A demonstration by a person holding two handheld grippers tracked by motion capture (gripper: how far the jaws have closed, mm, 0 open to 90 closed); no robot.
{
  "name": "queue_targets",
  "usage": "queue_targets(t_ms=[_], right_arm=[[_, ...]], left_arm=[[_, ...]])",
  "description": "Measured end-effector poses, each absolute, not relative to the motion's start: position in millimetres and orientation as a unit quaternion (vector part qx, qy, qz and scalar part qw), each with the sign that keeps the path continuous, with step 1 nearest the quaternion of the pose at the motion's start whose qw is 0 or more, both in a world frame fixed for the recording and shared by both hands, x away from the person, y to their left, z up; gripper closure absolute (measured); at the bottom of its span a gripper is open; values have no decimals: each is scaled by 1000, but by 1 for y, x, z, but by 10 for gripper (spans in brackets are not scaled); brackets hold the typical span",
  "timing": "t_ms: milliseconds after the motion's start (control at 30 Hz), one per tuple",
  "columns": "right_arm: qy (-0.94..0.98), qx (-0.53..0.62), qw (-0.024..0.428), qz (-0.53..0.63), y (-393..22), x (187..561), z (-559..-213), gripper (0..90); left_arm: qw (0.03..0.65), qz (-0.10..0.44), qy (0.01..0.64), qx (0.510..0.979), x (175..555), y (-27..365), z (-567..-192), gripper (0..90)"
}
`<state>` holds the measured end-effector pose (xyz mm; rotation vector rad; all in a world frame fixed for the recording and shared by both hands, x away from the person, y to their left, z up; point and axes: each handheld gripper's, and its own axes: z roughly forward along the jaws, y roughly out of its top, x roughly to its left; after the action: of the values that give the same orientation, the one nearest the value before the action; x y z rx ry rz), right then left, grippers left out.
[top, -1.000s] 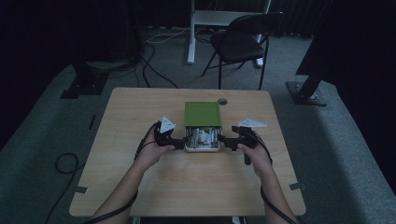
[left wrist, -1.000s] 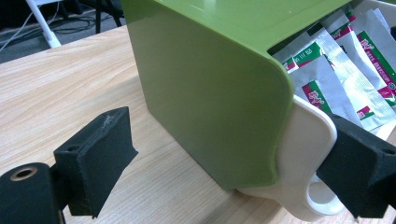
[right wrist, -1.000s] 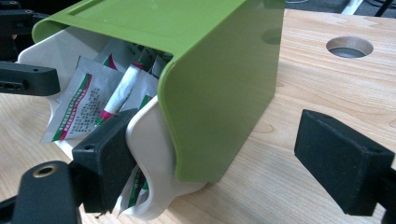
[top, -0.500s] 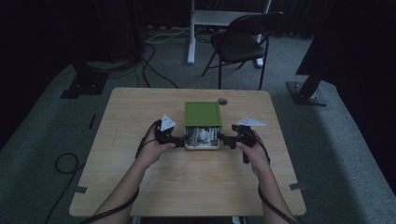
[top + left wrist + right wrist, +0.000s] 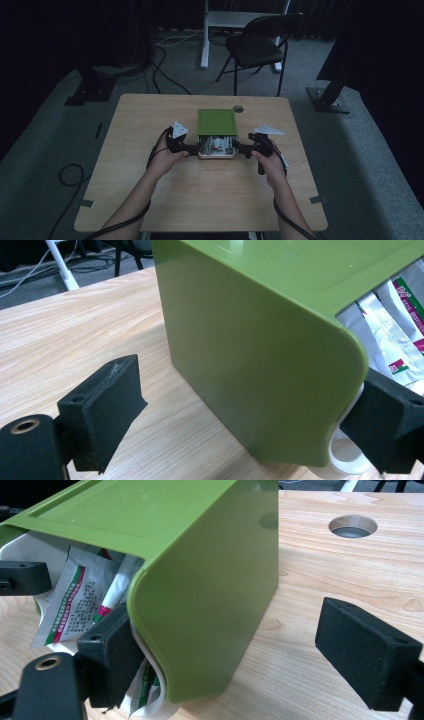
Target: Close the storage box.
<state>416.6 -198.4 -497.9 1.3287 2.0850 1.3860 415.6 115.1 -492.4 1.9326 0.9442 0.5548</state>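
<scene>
Green box [image 5: 217,122] near the middle of the table [image 5: 150,125], toward its far edge, white drawer [image 5: 216,149] of sachets [image 5: 75,600] pulled partly toward you. Your left gripper [image 5: 192,148] and right gripper [image 5: 239,148] flank the drawer front, each with jaws apart astride a front corner of the box, one pad inside, one outside

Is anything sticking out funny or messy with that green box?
Yes. The white drawer of the green plastic box is pulled partway out toward the person, and the printed paper sachets inside lie jumbled and tilted rather than stacked. Nothing has spilled onto the wooden table.
</scene>
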Motion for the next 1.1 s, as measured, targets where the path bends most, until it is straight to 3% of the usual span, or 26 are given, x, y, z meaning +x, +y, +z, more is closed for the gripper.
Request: queue_targets(t_ms=[900,1100], right_arm=[[718,478,169,477,-192,417,-498,125],[707,488,197,471,-194,418,-497,109]], left_arm=[[435,245,396,770,417,116,-489,101],[440,240,391,772,416,113,-490,101]])
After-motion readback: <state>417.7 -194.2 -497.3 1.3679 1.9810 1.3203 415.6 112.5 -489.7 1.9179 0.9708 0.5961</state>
